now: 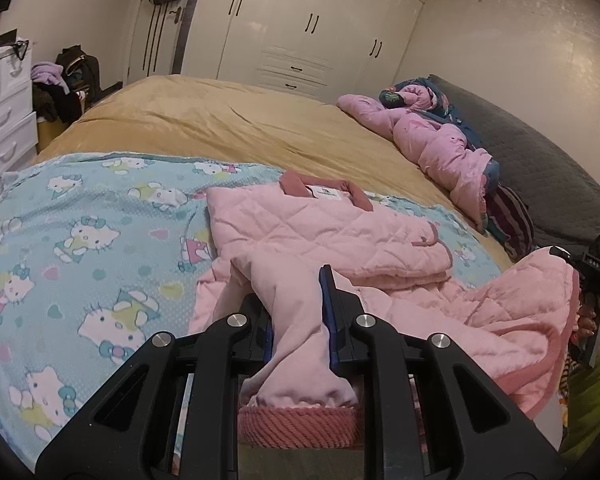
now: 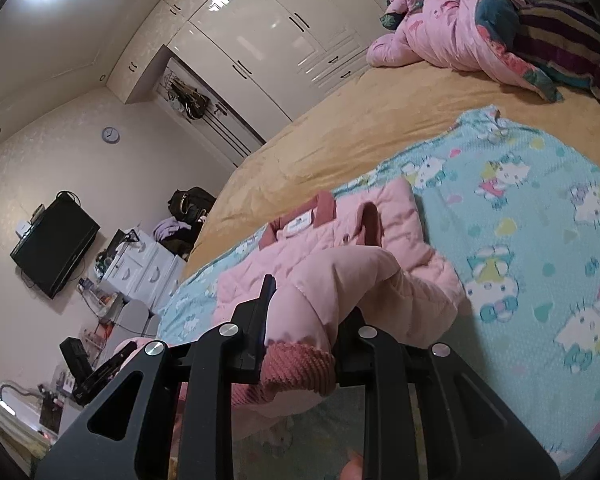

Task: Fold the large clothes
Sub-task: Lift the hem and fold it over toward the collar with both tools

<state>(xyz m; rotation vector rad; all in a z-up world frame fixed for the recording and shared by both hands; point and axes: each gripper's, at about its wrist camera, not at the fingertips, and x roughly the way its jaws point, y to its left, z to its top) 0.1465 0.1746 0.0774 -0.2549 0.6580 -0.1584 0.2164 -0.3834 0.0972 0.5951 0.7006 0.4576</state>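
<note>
A pink quilted jacket (image 1: 320,228) with a dark pink collar lies on a blue Hello Kitty sheet (image 1: 80,232) on the bed. My left gripper (image 1: 298,300) is shut on one pink sleeve (image 1: 296,344); its ribbed cuff (image 1: 300,426) hangs behind the fingers. My right gripper (image 2: 306,312) is shut on the other sleeve (image 2: 332,284), with its ribbed cuff (image 2: 298,368) bunched between the jaws. The jacket body also shows in the right wrist view (image 2: 340,232). The right gripper appears at the right edge of the left wrist view (image 1: 596,276), beside a lifted part of the jacket.
The bed has a tan cover (image 1: 228,120). A pile of pink and dark bedding (image 1: 440,140) lies by the grey headboard (image 1: 540,168). White wardrobes (image 1: 308,24) stand behind; a white dresser (image 1: 4,112) and clothes pile (image 1: 64,80) at left. A TV (image 2: 54,248) hangs on the wall.
</note>
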